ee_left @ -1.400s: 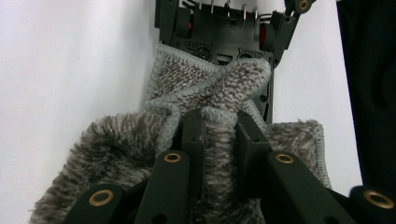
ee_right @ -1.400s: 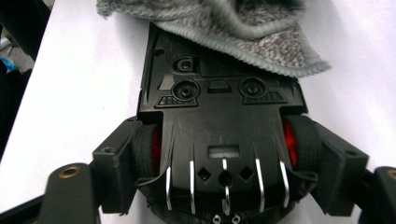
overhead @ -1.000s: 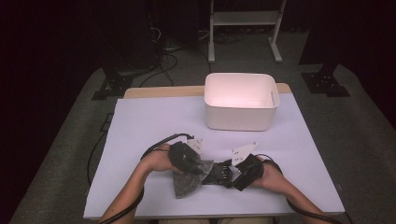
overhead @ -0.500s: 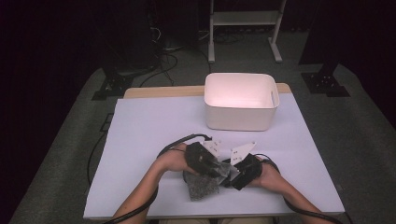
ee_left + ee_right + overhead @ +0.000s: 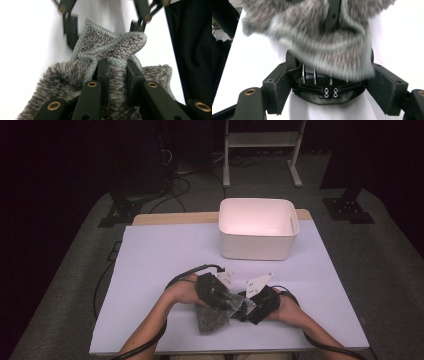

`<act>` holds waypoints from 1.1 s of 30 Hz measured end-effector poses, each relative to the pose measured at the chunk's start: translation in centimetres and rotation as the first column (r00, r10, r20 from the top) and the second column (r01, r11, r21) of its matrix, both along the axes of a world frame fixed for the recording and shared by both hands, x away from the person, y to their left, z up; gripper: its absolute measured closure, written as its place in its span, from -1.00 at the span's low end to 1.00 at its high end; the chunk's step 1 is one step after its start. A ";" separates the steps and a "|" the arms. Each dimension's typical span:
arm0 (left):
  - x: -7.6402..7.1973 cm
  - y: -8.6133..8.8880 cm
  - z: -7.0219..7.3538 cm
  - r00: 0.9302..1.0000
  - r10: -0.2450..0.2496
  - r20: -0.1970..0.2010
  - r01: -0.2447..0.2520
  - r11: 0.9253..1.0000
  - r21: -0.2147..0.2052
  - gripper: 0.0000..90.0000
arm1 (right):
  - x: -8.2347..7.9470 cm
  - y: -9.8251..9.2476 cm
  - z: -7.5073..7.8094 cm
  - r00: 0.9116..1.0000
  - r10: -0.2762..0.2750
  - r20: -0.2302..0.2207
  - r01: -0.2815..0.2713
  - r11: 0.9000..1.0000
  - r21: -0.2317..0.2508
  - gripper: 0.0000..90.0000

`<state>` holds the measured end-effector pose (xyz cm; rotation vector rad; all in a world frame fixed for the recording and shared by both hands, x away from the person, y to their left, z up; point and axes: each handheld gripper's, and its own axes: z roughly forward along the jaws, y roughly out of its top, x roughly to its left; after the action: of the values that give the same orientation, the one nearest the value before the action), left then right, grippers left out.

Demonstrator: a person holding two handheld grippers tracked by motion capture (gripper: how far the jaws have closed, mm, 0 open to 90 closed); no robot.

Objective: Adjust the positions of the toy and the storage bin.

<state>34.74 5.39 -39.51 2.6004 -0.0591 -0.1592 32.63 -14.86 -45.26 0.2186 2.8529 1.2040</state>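
On the white worktop (image 5: 165, 255), the left hand-held gripper (image 5: 223, 298) sits near the front edge, at about seven o'clock from the white tub (image 5: 257, 245) that stands well apart toward the back. Its jaws are pressed together on a grey fluffy cloth (image 5: 212, 317), pinching a bunched fold of it; in the left gripper view the two black pads squeeze the pile of the cloth (image 5: 117, 72) between them, and the stitched pale hem curls up just beyond the tips. The cloth hangs down from that grip, its lower part lying on the worktop at roughly six o'clock from the left gripper. The person's left hand (image 5: 182, 290) wraps the gripper body, with the black cable looping away toward nine o'clock. Just to the right, at three o'clock from the left gripper and close beside it, the right hand-held gripper (image 5: 246, 306) points toward the cloth. Its jaws are spread wide; in the right gripper view the pads (image 5: 280, 87) stand far apart on either side, touching nothing, while the blurred cloth (image 5: 319, 47) hangs in front of them at twelve o'clock. The right hand (image 5: 287, 305) holds that gripper low over the worktop, its cable trailing off toward five o'clock.
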 end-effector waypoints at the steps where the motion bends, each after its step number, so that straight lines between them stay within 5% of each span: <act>1: 0.1 0.4 -0.1 1.000 0.009 -0.002 -0.009 1.000 0.000 0.70 | 0.0 0.0 0.0 1.000 0.002 0.001 -0.002 1.000 -0.001 -0.49; 8: 0.5 2.1 -0.3 0.999 0.052 -0.014 -0.052 0.999 -0.008 0.70 | 0.1 0.1 0.0 1.000 -0.001 -0.006 0.001 1.000 0.001 -0.49; 25: 0.6 -3.6 0.2 0.999 -0.049 -0.007 0.049 0.999 -0.021 0.69 | 0.1 0.2 -0.1 1.000 0.015 0.019 -0.014 1.000 -0.025 -0.49; 33: 0.6 -1.5 0.0 1.000 -0.014 -0.014 0.014 1.000 -0.010 0.69 | 0.0 0.2 -0.2 1.000 0.004 -0.003 -0.004 1.000 -0.017 -0.49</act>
<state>35.30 3.87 -39.55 2.5889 -0.0729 -0.1822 32.61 -14.67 -45.45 0.2143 2.8662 1.1806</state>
